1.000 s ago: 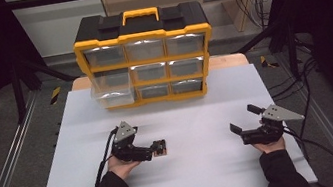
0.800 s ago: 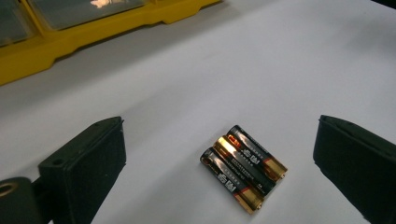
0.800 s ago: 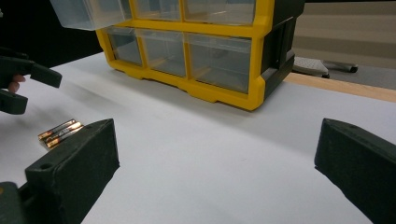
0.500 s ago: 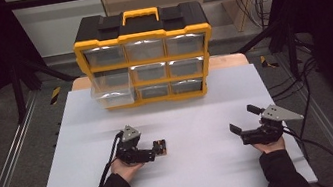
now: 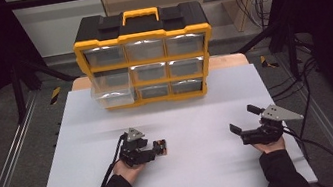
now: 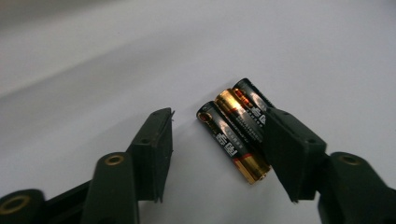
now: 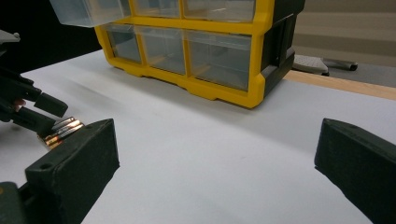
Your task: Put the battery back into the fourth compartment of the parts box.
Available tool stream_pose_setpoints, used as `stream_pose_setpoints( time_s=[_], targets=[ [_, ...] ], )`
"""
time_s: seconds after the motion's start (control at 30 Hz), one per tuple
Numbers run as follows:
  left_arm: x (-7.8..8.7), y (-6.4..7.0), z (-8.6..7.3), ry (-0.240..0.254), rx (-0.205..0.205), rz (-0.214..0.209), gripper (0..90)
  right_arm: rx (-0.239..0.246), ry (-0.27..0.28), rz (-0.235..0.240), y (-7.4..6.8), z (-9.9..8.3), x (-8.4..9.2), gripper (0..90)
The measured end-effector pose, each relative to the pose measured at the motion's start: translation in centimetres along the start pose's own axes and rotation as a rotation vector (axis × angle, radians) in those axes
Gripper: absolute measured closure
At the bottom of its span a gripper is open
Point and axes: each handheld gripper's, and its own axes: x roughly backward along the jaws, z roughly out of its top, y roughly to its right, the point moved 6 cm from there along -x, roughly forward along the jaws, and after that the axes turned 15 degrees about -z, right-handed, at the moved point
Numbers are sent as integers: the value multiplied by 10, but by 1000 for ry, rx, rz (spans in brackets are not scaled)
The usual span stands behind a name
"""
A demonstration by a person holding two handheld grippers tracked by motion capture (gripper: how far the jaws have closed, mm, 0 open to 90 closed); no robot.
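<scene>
Three AA batteries [image 6: 233, 130] lie side by side on the white table top [image 5: 181, 106], black and gold with red marks. My left gripper [image 6: 219, 116] straddles them and its jaws have just been closing. One jaw is at the outermost battery, while a gap remains between the other jaw and the nearest battery. In the high view the left gripper [image 5: 158, 149] sits left of centre with the batteries [image 5: 162, 148] at its tips. My right gripper [image 5: 243, 118] rests at the right, open wide with nothing in it. In its own view the right gripper [image 7: 215, 135] faces the batteries [image 7: 60, 130].
A yellow and black drawer cabinet [image 5: 144, 56] with clear drawers stands at the back of the table. Its middle-left drawer [image 5: 112, 89] is pulled out. Cables trail off the right edge. Metal rails run along both sides.
The left gripper's jaws have narrowed around the batteries, and the hand has shifted slightly toward them. The right gripper has stayed put.
</scene>
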Motion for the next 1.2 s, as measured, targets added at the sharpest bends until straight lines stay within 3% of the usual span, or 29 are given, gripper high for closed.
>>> stream_pose_setpoints(
  time_s=[0.33, 0.5, 0.8, 1.0, 1.2],
  targets=[
    [-3, 5, -1, -32, 17, 29, 625, -1, -1, 0, 0, 0, 0, 2],
    [-4, 9, -1, -47, 45, 51, 662, 0, -1, -2, 0, 0, 0, 2],
    [-6, 10, -2, -57, 52, 94, 750, -2, -3, -1, 0, 0, 0, 2],
    [-6, 10, -2, -54, 66, 96, 759, -3, -3, 0, 0, 0, 0, 2],
    [-1, 10, 1, -18, 66, 79, 761, -3, -4, 2, 0, 0, 0, 2]
  ],
)
